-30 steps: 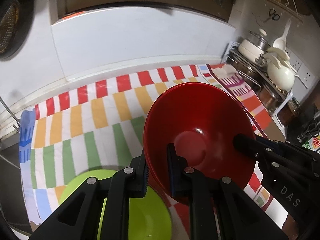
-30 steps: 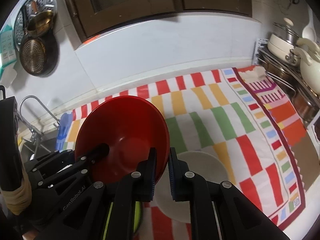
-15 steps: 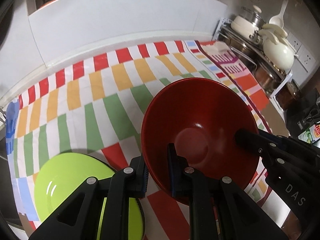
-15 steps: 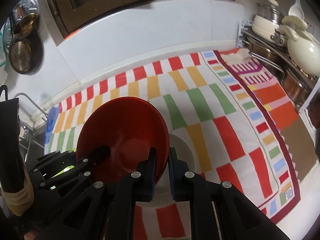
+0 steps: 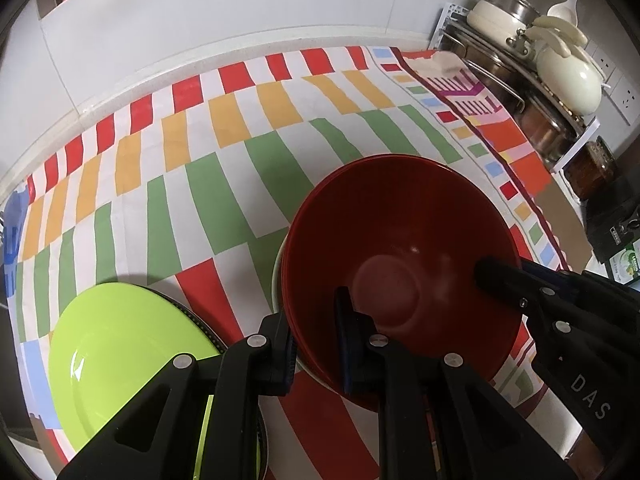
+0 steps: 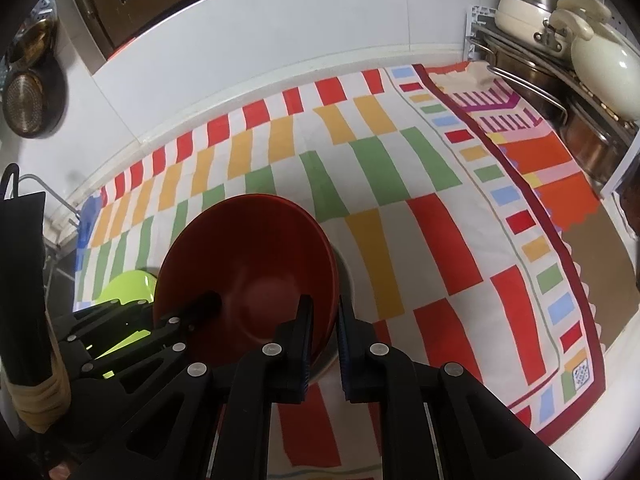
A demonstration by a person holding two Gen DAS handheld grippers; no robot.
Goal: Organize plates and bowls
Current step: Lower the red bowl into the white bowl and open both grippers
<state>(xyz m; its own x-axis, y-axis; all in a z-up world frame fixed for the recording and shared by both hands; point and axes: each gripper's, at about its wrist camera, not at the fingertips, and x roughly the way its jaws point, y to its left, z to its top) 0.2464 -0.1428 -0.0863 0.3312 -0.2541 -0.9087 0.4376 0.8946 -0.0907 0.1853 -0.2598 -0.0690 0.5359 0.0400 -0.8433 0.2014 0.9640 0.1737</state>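
A red bowl (image 5: 400, 248) is held low over a white bowl (image 5: 277, 276), of which only a rim sliver shows. My left gripper (image 5: 316, 320) is shut on the red bowl's near-left rim. My right gripper (image 6: 323, 320) is shut on its right rim, and its finger reaches into the bowl in the left wrist view (image 5: 504, 284). The red bowl (image 6: 248, 272) also shows in the right wrist view, with the white bowl's (image 6: 346, 280) edge beside it. A lime green plate (image 5: 124, 356) lies on a dark plate to the left.
A striped multicoloured cloth (image 6: 380, 184) covers the counter. A rack with cream pots and steel pans (image 6: 560, 52) stands at the right. A sink faucet (image 6: 36, 184) and hanging strainers (image 6: 28, 100) are at the left. A white tiled wall runs along the back.
Both grippers have lowered the red bowl toward the white bowl on the cloth. The cameras tilted downward, so the cloth and green plate show more.
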